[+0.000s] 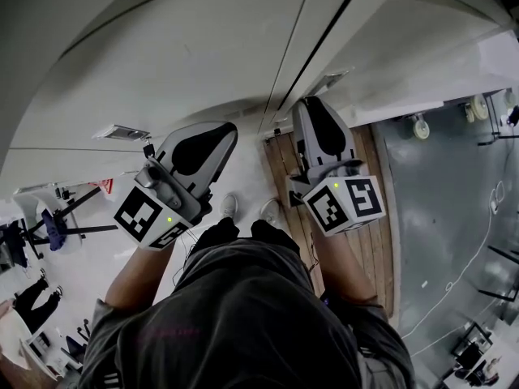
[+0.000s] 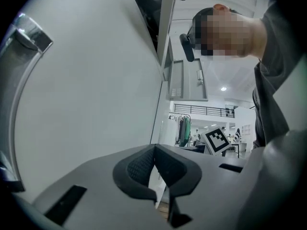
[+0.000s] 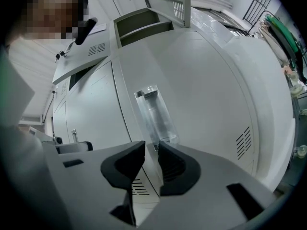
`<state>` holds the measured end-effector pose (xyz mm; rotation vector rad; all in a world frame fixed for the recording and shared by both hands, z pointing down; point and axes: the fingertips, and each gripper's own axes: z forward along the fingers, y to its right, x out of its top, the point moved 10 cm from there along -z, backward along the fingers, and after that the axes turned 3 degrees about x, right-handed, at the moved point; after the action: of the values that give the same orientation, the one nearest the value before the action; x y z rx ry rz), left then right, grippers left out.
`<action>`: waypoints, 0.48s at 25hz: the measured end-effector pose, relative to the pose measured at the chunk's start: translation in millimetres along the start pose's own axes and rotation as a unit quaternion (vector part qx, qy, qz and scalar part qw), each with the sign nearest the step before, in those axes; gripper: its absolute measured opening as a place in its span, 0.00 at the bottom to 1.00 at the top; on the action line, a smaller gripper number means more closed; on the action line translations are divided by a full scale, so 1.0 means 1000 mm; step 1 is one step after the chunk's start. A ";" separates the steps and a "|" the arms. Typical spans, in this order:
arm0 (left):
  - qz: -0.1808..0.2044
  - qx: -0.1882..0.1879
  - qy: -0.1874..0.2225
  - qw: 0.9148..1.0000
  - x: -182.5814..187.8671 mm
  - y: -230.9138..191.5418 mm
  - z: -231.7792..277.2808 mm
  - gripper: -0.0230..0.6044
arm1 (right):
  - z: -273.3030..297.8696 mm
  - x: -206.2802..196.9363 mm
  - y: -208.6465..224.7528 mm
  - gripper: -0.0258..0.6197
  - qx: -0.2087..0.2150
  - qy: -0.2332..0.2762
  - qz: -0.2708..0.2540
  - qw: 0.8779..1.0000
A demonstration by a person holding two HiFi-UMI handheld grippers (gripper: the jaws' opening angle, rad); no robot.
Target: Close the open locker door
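Handle (image 3: 156,116) juts from locker door (image 3: 211,80) before right hand-held gripper (image 3: 151,147).

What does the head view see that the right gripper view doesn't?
Only the head view shows the left gripper, the person's shoes and the wooden floor strip. Only the right gripper view shows the clear door handle and the vent slots, with the jaws apart and nothing between them. Both show the right gripper and the white lockers.
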<state>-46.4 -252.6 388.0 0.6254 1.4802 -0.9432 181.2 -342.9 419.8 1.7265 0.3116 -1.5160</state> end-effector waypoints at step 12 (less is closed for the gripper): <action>0.000 0.021 0.021 1.000 0.000 -0.003 0.002 0.06 | 0.017 0.000 0.004 0.19 0.014 -0.004 0.001 1.000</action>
<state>-47.7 -256.4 388.3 0.6790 1.5002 -0.9671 171.9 -357.3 422.4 1.7418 0.2844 -1.5327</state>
